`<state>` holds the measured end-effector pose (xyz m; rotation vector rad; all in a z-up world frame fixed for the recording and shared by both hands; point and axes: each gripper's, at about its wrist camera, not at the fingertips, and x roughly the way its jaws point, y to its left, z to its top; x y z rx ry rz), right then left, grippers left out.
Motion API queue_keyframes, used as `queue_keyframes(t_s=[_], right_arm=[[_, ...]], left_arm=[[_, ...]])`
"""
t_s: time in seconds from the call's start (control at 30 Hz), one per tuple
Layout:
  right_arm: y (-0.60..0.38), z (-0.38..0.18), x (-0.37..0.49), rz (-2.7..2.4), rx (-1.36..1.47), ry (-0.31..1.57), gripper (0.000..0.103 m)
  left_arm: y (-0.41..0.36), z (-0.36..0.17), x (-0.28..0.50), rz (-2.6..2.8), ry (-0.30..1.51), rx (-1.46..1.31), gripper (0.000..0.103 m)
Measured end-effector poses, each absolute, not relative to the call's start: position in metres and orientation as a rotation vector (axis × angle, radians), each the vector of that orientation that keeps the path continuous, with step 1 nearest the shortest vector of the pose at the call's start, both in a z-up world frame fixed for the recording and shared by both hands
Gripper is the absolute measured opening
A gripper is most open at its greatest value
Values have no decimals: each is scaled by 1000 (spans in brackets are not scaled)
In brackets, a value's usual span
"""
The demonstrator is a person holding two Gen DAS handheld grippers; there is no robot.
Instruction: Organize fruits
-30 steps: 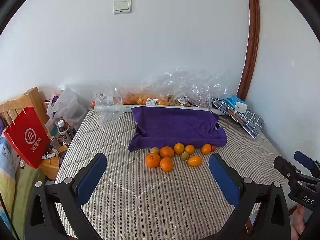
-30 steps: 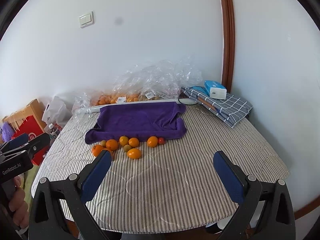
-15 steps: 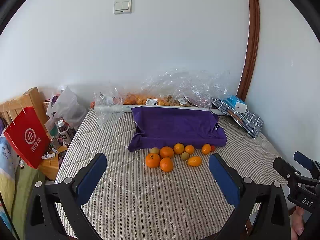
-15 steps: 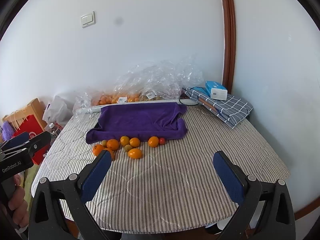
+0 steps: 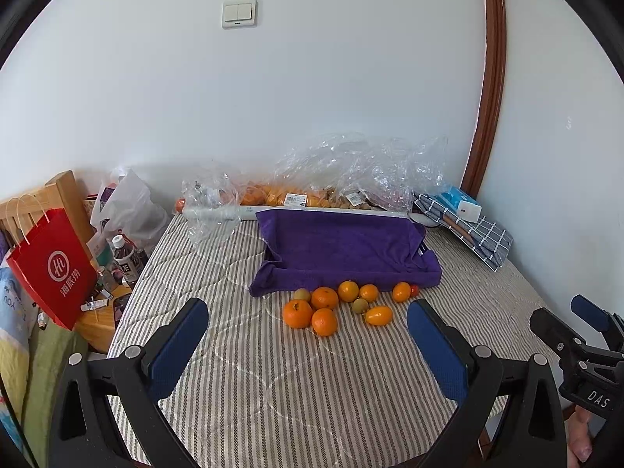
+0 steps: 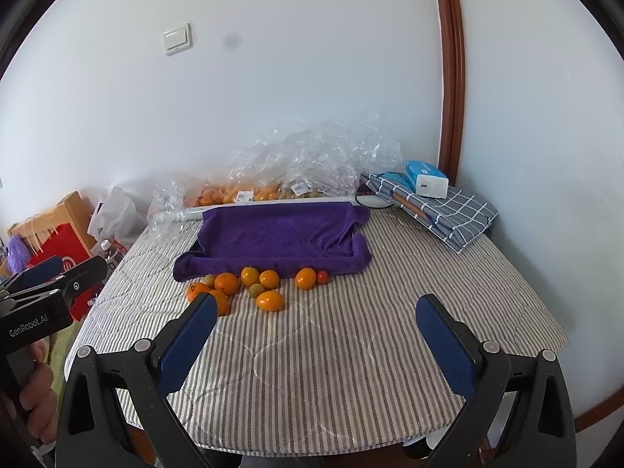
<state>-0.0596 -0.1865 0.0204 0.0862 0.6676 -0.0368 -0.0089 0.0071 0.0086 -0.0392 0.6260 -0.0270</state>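
Observation:
A cluster of several oranges [image 5: 323, 304] [image 6: 226, 284], small green fruits [image 5: 360, 305] and one small red fruit [image 5: 414, 289] [image 6: 322, 276] lies on the striped table cover, just in front of a tray draped with a purple towel [image 5: 343, 249] [image 6: 280, 234]. My left gripper [image 5: 308, 323] hovers open, well short of the fruit, nothing between its blue pads. My right gripper [image 6: 316, 319] is open too, held back from the pile; its left pad hides part of one orange. Each gripper shows at the edge of the other's view.
Clear plastic bags with more oranges [image 5: 343, 179] [image 6: 296, 171] sit against the wall behind the tray. A checked cloth with a blue tissue pack [image 5: 464, 214] [image 6: 429, 191] lies at the back right. A red paper bag [image 5: 54, 265] and bottles stand left of the table.
Both grippers have drifted very slightly; the scene shifts a little in the right wrist view. The fruit and the towel have not moved.

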Motion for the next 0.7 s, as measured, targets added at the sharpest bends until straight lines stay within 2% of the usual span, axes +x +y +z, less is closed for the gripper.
queue_keyframes(t_s=[0.7], right_arm=[[-176,18,-34,-30,79,665,101]], left_arm=[[27,15,-4,-39,589,-73,103]])
